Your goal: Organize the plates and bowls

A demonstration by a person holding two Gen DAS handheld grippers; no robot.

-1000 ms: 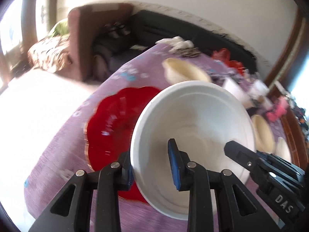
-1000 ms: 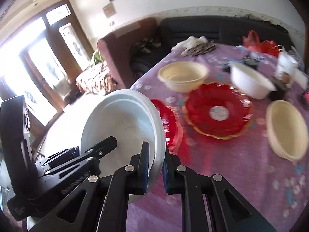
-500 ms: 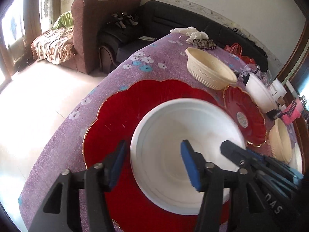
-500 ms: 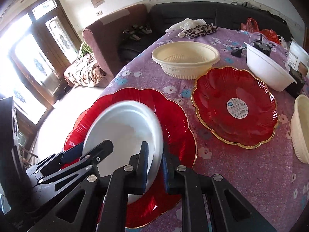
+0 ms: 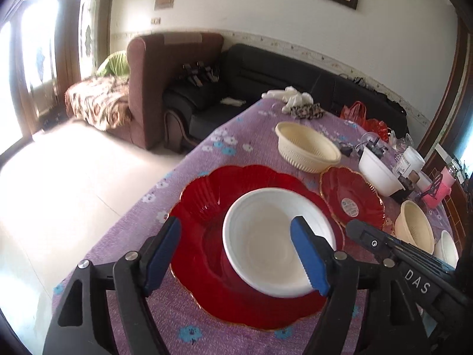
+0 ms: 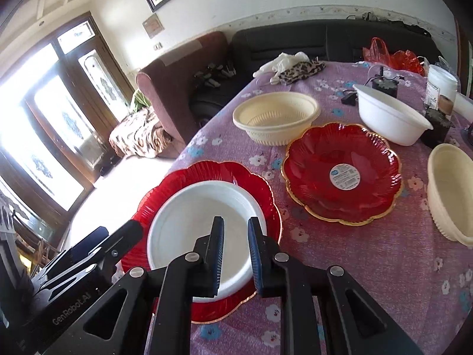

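A white bowl [image 5: 266, 242] [image 6: 189, 222] rests on a large red scalloped plate [image 5: 207, 207] [image 6: 260, 189] near the table's front left. My left gripper [image 5: 236, 254] is open wide, its blue pads either side of the bowl and above it, touching nothing. My right gripper [image 6: 235, 245] is open by a small gap just over the bowl's right rim and holds nothing. A second red plate [image 6: 340, 174] [image 5: 351, 204] lies to the right.
On the purple flowered tablecloth [image 6: 369, 266] stand a cream colander bowl [image 6: 276, 121], a white bowl [image 6: 390, 118], a cream bowl [image 6: 452, 192] at the right edge, jars and a red bag at the back. The table edge drops to the floor on the left.
The white bowl was lowered onto the large red plate. The left gripper let go first, then the right one. Both have pulled back a little.
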